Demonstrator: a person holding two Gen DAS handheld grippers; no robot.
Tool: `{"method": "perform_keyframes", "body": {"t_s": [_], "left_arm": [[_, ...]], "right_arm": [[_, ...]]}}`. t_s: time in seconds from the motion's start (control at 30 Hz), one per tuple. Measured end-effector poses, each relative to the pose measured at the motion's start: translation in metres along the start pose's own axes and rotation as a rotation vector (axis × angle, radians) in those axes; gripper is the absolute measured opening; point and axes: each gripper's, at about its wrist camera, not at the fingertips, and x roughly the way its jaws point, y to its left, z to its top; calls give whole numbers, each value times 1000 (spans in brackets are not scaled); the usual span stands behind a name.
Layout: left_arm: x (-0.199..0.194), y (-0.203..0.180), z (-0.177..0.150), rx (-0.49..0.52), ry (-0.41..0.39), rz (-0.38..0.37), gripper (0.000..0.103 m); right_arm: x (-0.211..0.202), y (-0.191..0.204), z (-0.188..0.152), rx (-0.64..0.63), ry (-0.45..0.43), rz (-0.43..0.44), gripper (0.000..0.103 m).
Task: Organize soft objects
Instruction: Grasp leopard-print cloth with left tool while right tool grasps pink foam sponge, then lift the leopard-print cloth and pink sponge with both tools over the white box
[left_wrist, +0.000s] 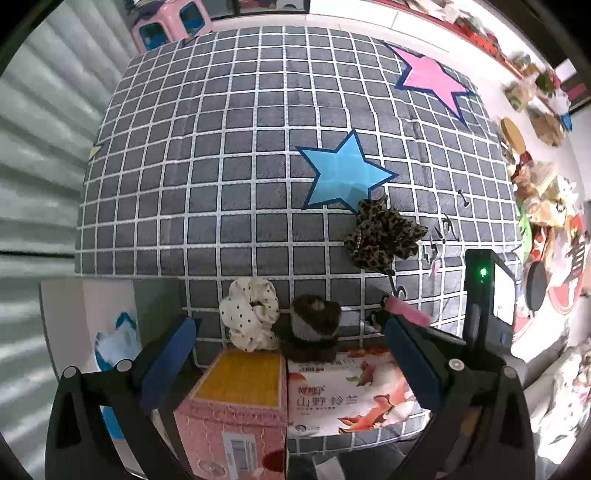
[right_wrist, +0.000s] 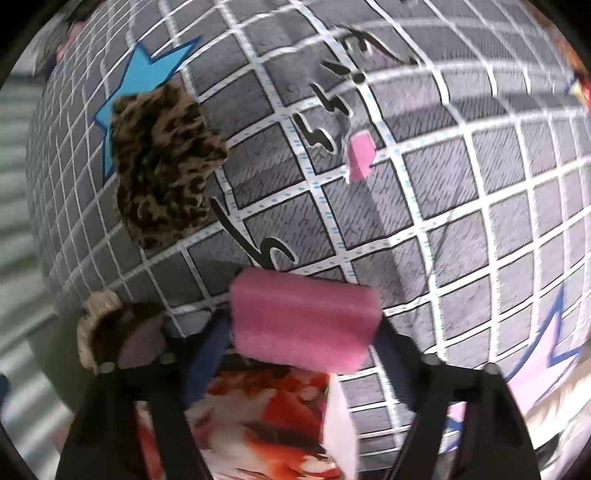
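A grey quilt (left_wrist: 236, 177) with a white grid covers the surface. On it are printed a blue star (left_wrist: 341, 171), a pink star (left_wrist: 432, 79) further back, and black lettering (right_wrist: 332, 107). A pink box (left_wrist: 236, 413) with a yellow top stands at the near edge, touching a flowered tissue pack (left_wrist: 351, 395) beside it. Behind the quilt stands a pink stool (left_wrist: 173, 24). A corrugated wall (left_wrist: 48, 155) runs along the left, and clutter (left_wrist: 546, 206) crowds the floor on the right.
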Motion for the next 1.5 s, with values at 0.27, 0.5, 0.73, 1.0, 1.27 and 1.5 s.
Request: {"method": "perform_keyframes", "body": {"t_s": [0.27,0.5,0.73,1.0,1.27,1.5], "left_arm": [[29,-43,21,65,43,-26,103],[84,-95,47,92,69,8,103],[139,-103,65,63,121,74,93],[151,-108,65,94,165,19,50],[113,-95,58,90,94,-6,40],[60,-87,37,64,11,-26,40]], "right_arm": [[-28,-36,-10,-42,-41,80,71],[-62,-99,-13,-9,-69,110,72],[-91,-118,-21,-7,-75,129,72],[-93,-105,-15,-61,-87,126,72],[-104,-85,-4,-134,-123,111,72],[-110,-64,-2,-178,-140,111,72]]}}
